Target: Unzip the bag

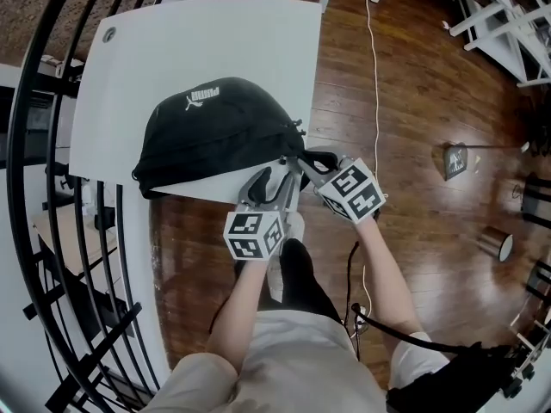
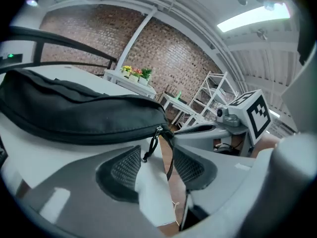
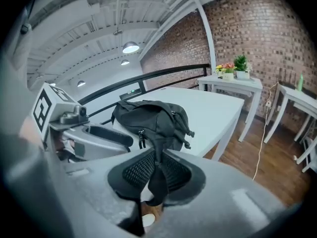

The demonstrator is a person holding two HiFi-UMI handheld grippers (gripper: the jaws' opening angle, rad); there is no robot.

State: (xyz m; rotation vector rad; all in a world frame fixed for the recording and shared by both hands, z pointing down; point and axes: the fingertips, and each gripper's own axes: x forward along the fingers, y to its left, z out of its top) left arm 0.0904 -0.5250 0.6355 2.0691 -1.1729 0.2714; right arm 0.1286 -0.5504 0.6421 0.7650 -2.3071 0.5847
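Observation:
A black bag (image 1: 215, 132) with a white logo lies on the white table (image 1: 215, 41), its near end at the table's front edge. My left gripper (image 1: 274, 179) sits at that end with its jaws open. In the left gripper view the bag's (image 2: 74, 115) zipper pull (image 2: 150, 148) dangles between the pads of the left gripper (image 2: 156, 155), and neither pad touches it. My right gripper (image 1: 308, 163) is just to the right. In its own view the right gripper (image 3: 157, 167) is shut on a black strap of the bag (image 3: 148, 115).
A black railing (image 1: 52, 144) curves along the left of the table. Wooden floor (image 1: 413, 101) lies to the right, crossed by a white cable (image 1: 374, 76). White shelving (image 1: 499, 15) stands at the far right. A small white table with plants (image 3: 230, 81) stands by the brick wall.

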